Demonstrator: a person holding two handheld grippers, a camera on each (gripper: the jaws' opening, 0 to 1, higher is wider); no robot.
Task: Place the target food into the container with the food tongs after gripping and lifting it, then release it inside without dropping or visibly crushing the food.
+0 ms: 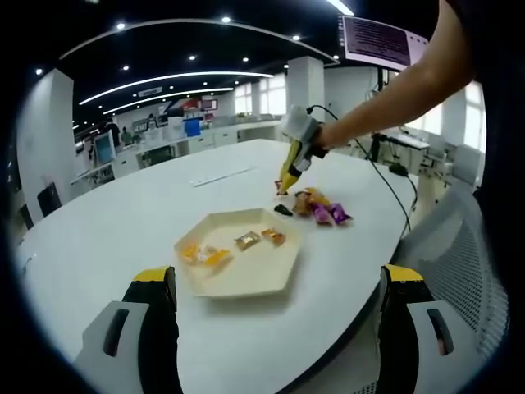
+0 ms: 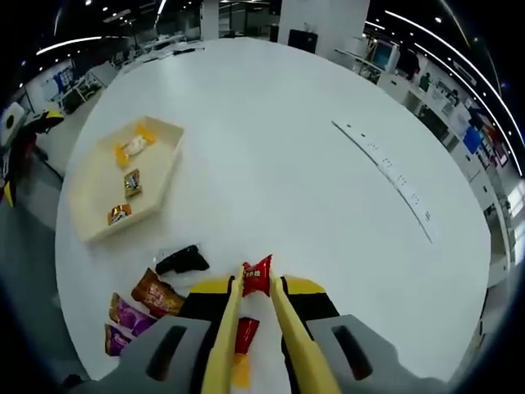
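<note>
My right gripper (image 2: 259, 297) is shut on yellow food tongs (image 2: 223, 336), whose tips pinch a red snack packet (image 2: 257, 277) low over the white table. In the left gripper view the right gripper (image 1: 294, 156), held by a person's arm, points the tongs (image 1: 287, 176) down beside a pile of snack packets (image 1: 321, 207). The cream hexagonal tray (image 1: 246, 279) lies in front of my left gripper (image 1: 279, 283), which is open and holds nothing. The tray (image 2: 94, 215) holds yellow (image 2: 134, 148), dark (image 2: 131, 182) and orange (image 2: 120, 213) packets.
A black packet (image 2: 182, 259), a brown one (image 2: 156, 294) and purple ones (image 2: 127, 313) lie left of the tongs. Another red and yellow packet (image 2: 244, 338) shows between the tong arms. A long paper strip (image 2: 394, 176) crosses the table. An office chair (image 1: 459, 263) stands at the table edge.
</note>
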